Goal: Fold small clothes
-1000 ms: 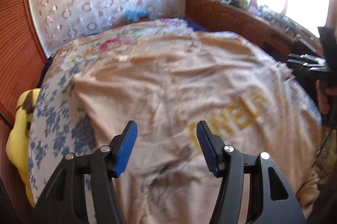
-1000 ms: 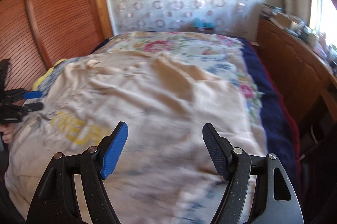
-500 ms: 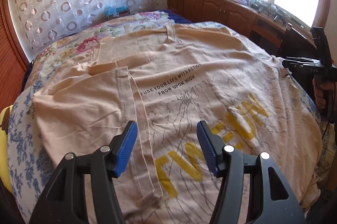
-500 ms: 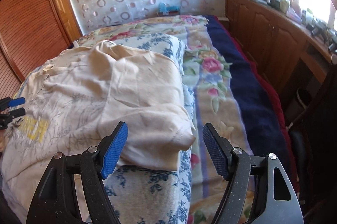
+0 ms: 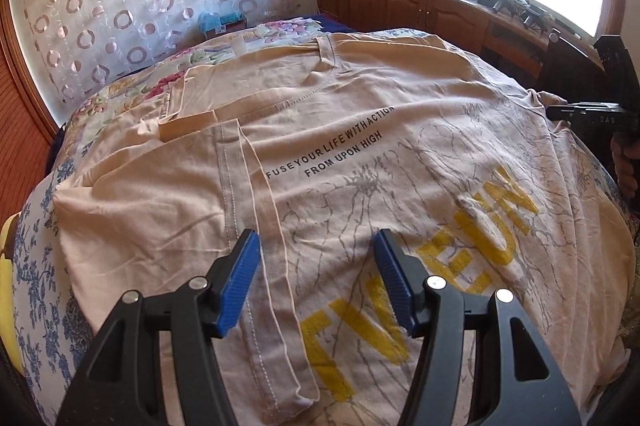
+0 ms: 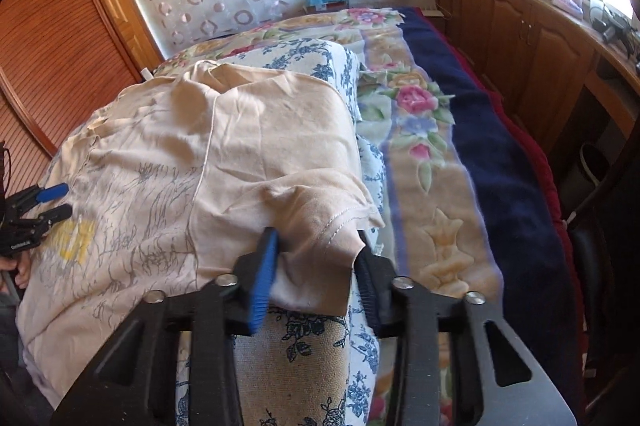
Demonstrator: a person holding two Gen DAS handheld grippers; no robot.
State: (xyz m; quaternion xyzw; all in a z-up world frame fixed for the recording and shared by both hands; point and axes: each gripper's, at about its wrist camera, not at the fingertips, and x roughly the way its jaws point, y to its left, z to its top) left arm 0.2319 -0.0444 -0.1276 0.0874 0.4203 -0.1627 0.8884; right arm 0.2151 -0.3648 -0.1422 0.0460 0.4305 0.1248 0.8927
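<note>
A peach T-shirt (image 5: 360, 154) with yellow letters and black print lies spread on a blue-flowered cushion. Its left sleeve (image 5: 260, 234) is folded over the body. My left gripper (image 5: 316, 278) is open and empty, just above the shirt's lower left part. In the right wrist view the shirt (image 6: 224, 154) drapes over the cushion, and my right gripper (image 6: 316, 266) has its jaws around the right sleeve (image 6: 320, 226), narrowed but with a gap still showing. The left gripper (image 6: 52, 202) also shows there at the far left.
The blue-flowered cushion (image 6: 304, 362) sits on a bed with a floral blanket (image 6: 424, 162) and navy edge (image 6: 504, 162). Wooden cabinets (image 6: 532, 42) line the right wall. A wooden sliding door (image 6: 52, 38) stands left. A yellow object (image 5: 8, 290) lies beside the cushion.
My right gripper has moved forward onto the right sleeve and its jaws have narrowed around it. My left gripper has held nearly still over the shirt.
</note>
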